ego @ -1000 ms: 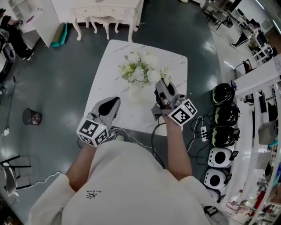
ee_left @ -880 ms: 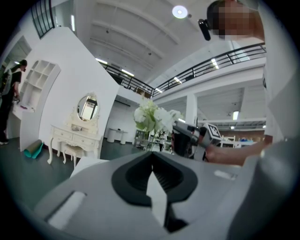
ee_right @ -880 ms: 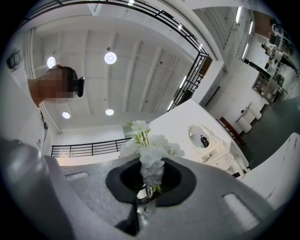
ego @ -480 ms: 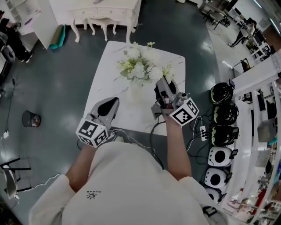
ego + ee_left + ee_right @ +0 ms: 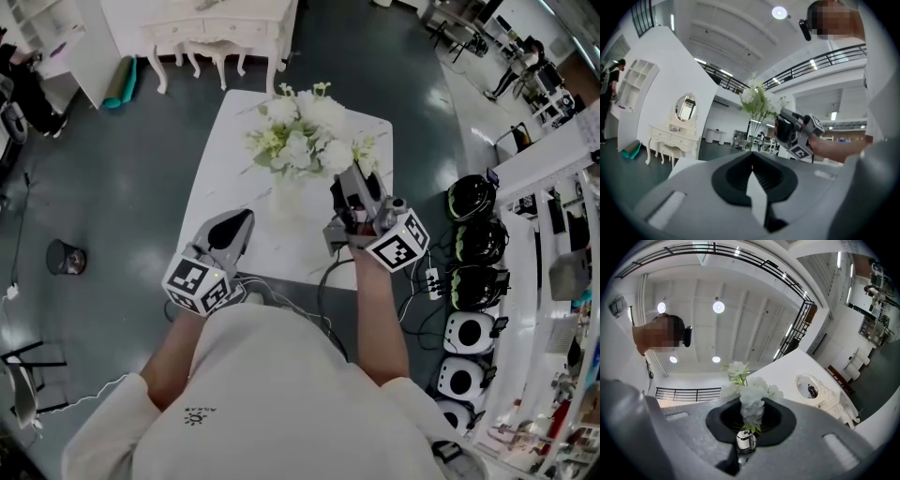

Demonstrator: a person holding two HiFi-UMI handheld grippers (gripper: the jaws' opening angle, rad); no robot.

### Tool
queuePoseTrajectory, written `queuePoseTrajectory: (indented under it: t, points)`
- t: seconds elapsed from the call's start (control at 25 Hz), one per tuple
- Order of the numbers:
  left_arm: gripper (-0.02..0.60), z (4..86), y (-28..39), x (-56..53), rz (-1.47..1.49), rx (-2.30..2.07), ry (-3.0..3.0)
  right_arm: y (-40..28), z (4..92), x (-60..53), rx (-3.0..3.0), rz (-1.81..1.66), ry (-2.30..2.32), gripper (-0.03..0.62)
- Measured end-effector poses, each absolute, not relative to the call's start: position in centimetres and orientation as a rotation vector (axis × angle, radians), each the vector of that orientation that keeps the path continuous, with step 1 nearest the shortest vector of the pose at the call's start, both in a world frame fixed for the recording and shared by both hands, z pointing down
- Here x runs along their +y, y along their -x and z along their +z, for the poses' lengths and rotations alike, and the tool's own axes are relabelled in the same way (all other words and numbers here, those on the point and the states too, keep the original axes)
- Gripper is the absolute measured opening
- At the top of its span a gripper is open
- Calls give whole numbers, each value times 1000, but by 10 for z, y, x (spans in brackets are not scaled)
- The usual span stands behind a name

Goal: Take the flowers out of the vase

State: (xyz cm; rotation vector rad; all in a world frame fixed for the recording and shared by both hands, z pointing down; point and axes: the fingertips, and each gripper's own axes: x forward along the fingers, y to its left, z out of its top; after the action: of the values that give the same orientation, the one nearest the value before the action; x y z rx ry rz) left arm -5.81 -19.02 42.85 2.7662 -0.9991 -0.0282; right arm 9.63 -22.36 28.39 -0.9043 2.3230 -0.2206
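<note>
A bunch of white flowers (image 5: 300, 139) stands in a pale vase (image 5: 286, 199) on the white marble table (image 5: 225, 178). My right gripper (image 5: 355, 174) is raised at the bunch's right side, tilted upward, shut on a green flower stem (image 5: 749, 426). That stem's white blossoms (image 5: 751, 397) rise straight above the jaws. In the left gripper view the bunch (image 5: 757, 97) shows with the right gripper (image 5: 783, 127) beside its stems. My left gripper (image 5: 246, 217) rests level over the table's near left part, shut and holding nothing, well away from the vase.
A white dressing table (image 5: 217, 26) stands beyond the marble table, with a teal roll (image 5: 122, 81) to its left. Several helmets (image 5: 473, 246) and cables lie on the floor at the right. A small dark bin (image 5: 67, 253) sits on the floor at the left.
My right gripper has risen a little with the stem in it, and the blossoms stand higher over the table. The left gripper has stayed where it was.
</note>
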Motion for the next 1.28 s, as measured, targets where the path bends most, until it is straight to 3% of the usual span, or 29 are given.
queuePoseTrajectory:
  t: [1.28]
  points:
    - [-11, 447, 30, -193, 21, -893, -2760, -154, 349, -163, 2258, -355, 1045, 25]
